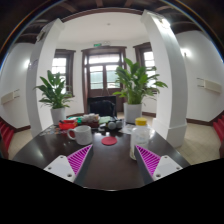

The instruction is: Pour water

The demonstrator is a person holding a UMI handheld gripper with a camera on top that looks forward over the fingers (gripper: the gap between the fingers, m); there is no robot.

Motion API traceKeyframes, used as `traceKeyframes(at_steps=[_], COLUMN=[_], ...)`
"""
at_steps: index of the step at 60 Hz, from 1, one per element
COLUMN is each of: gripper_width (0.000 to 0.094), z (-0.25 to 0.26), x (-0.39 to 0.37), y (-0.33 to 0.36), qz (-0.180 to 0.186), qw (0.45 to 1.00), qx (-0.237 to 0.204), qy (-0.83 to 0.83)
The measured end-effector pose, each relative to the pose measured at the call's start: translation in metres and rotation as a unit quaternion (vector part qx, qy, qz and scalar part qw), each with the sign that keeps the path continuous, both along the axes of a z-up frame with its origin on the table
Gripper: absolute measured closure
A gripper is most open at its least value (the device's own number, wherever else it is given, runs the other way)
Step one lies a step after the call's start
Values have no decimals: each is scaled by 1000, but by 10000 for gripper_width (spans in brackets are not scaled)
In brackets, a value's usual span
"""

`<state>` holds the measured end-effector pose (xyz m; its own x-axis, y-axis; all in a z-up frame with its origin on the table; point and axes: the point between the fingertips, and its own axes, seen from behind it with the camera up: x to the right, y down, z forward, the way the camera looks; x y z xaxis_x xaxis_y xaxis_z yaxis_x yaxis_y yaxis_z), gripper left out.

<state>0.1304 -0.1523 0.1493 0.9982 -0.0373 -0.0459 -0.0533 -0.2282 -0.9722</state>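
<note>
My gripper (112,160) is open and empty above a dark round table (105,158), its magenta pads (79,158) spread wide apart. Beyond the fingers, a white mug (82,134) stands to the left. A red coaster (109,141) lies in the middle. A white pitcher with a yellow lid (141,135) stands to the right, just beyond the right finger. A red object (66,126) sits behind the mug. Nothing is between the fingers.
Small dark items (108,127) sit at the table's far side. Two large potted plants (55,95) (133,85) stand behind the table, with white pillars (168,75) at either side and a wooden door (102,75) at the back.
</note>
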Motion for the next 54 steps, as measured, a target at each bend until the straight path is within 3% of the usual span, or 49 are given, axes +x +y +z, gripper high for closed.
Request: traceKeyframes(at_steps=[3,13,32,36,41,54], gripper_width=[100,93,101,156,337,514], z=[-31,-49,-72,-70,-71,-66], x=[36,102,136,135,130,134], y=[-7,32,123,134,143,143], qz=[-12,-44,-40,-37,-34,-32], qw=[1000,999,999,999,999,998], qx=[3,23,21,32,35,29], qy=[-2,-23,-28,-23,-22,-44])
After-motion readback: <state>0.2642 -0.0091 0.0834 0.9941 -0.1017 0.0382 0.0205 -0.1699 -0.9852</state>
